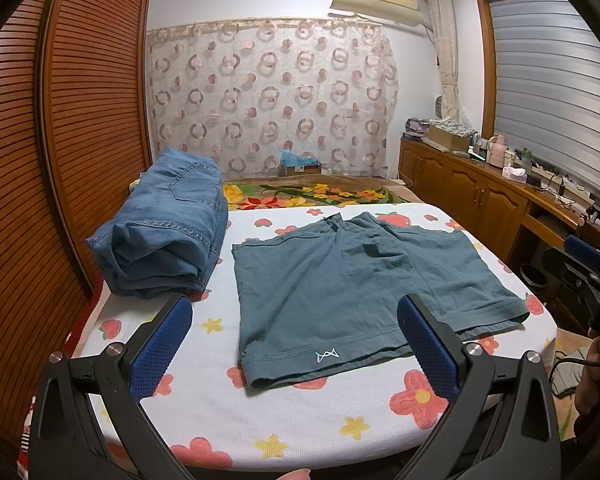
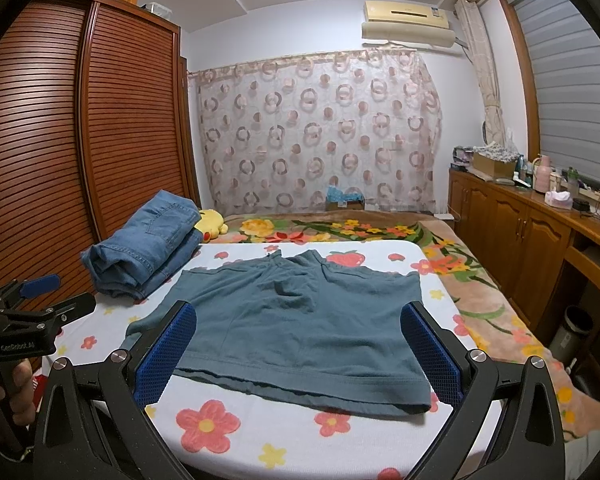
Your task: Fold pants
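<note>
Teal-grey shorts [image 1: 360, 280] lie spread flat on the white flowered sheet [image 1: 292, 420], waist toward the far end and leg hems toward me. In the right wrist view the same shorts [image 2: 300, 320] fill the middle of the sheet [image 2: 260, 440]. My left gripper [image 1: 296, 328] hovers open above the near left leg hem, blue pads wide apart, holding nothing. My right gripper [image 2: 298, 334] is open too, over the near right leg hem. The other gripper shows at each view's edge: the right gripper [image 1: 584, 264] and the left gripper [image 2: 40, 292].
A folded stack of blue jeans [image 1: 168, 228] sits at the left of the shorts; a yellow plush toy [image 2: 212, 222] lies behind the jeans [image 2: 148, 248]. A slatted wooden wardrobe [image 1: 60, 140] stands left, a cluttered wooden cabinet [image 1: 480, 192] right, a bin [image 2: 572, 332] on the floor.
</note>
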